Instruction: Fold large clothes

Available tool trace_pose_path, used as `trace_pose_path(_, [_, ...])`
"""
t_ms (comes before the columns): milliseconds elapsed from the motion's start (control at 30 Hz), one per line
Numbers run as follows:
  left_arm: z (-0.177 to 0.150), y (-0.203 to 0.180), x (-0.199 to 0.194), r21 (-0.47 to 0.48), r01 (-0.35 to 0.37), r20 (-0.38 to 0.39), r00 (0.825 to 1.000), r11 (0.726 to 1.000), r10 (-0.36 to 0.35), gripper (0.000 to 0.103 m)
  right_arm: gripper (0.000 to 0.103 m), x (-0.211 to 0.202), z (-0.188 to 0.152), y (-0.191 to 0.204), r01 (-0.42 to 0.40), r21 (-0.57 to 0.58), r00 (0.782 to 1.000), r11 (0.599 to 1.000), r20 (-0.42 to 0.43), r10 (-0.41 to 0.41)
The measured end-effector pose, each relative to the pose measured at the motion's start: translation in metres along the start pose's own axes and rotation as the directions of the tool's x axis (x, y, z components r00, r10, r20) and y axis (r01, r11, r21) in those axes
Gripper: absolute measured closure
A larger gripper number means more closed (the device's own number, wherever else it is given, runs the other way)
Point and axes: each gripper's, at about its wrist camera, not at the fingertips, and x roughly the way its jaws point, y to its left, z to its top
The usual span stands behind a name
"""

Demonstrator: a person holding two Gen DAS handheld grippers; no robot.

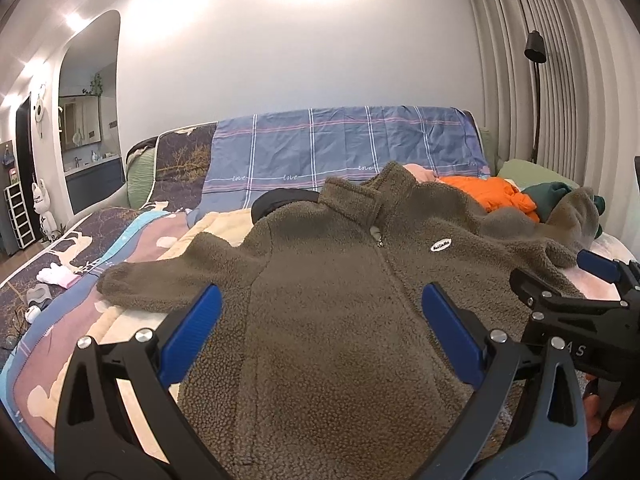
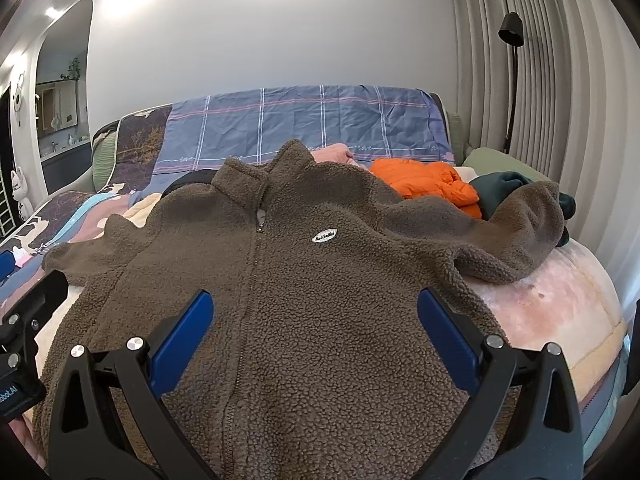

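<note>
The brown fleece jacket (image 2: pixel 312 280) lay face-up, zipped, spread across the bed (image 2: pixel 560 300). Both the left gripper (image 1: pixel 320 304) and right gripper (image 2: pixel 314 312) hovered released above its hem, grasping nothing. Thick pile might slip from a shallow pinch (its oval chest label (image 2: pixel 324 235) was unreadable).

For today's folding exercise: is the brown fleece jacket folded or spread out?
Spread out: the fleece jacket lies front up on the bed, zipped, both sleeves extended sideways.
</note>
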Motion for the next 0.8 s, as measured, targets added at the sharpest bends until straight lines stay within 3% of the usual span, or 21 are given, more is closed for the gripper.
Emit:
trace_pose_path(500, [-0.001, 0.002, 0.015, -0.006, 0.016, -0.045, 0.999, 1.000, -0.017, 0.002, 0.001, 0.006, 0.002, 0.006, 0.021, -0.017, 1.000, 1.000, 0.000, -0.021])
trace_pose_path(633, [-0.004, 0.012, 0.025, -0.055, 0.039, -0.070, 0.997, 0.998, -0.043, 0.002, 0.001, 0.008, 0.003, 0.006, 0.049, -0.026, 0.999, 0.998, -0.001, -0.049])
trace_pose_path(800, [-0.005, 0.031, 0.043, -0.094, 0.003, -0.110, 0.994, 0.996, -0.013, 0.002, 0.001, 0.014, 0.004, 0.009, 0.066, -0.041, 0.998, 0.997, -0.008, -0.066])
